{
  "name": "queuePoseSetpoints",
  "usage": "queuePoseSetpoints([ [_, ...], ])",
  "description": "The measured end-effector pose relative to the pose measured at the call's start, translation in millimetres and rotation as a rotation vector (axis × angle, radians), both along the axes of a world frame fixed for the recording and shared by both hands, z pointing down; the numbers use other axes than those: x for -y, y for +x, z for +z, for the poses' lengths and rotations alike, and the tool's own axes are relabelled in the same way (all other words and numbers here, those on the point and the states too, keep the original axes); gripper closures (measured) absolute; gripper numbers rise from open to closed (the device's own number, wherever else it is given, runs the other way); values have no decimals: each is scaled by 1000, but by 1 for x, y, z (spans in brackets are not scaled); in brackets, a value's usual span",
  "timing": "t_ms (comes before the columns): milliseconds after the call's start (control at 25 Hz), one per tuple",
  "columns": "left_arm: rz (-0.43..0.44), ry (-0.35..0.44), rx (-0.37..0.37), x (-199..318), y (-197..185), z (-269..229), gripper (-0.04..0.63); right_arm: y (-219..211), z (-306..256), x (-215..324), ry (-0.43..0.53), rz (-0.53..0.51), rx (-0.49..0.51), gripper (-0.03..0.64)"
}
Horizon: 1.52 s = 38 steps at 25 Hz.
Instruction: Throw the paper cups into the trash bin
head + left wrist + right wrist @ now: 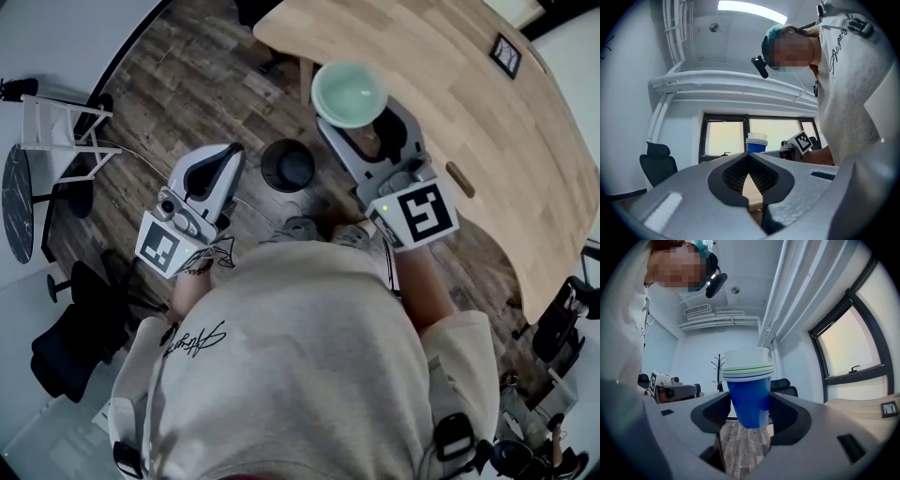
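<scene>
Right gripper [367,129]: clenched on a nested stack of paper cups [348,94]; jaws press the blue wall from both sides
Paper cups: upright, mouth up, white rims with green lines; held in the air by the edge of the wooden table [450,84], not over the bin
Trash bin [288,165]: black, round, standing on the plank floor [197,84]; seen between the two grippers in the head view
Left gripper [225,159]: jaws closed tip to tip; nothing between them; held left of the bin
</scene>
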State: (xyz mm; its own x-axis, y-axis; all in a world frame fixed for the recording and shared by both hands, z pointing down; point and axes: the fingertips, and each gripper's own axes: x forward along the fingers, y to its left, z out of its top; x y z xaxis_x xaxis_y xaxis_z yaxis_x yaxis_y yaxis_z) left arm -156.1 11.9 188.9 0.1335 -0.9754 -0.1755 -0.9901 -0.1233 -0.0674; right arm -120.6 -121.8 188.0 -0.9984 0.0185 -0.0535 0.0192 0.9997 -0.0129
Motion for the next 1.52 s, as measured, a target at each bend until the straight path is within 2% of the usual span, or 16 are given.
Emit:
queuePoseSetpoints([
  [640,-82,-8,-7,-82,-82,14,595,-94,14,-82,-13,-89,4,359],
  [920,-136,-2,-22,-94,-97,12,595,-114,12,-94,-7,-155,-6,359],
  [1080,-196,14,-22,-95,-101,10,595,-123,10,-95,2,-224,-3,359],
  [1520,-352,1,-38,-93,-104,17,595,-150,18,-100,-13,-399,5,359],
])
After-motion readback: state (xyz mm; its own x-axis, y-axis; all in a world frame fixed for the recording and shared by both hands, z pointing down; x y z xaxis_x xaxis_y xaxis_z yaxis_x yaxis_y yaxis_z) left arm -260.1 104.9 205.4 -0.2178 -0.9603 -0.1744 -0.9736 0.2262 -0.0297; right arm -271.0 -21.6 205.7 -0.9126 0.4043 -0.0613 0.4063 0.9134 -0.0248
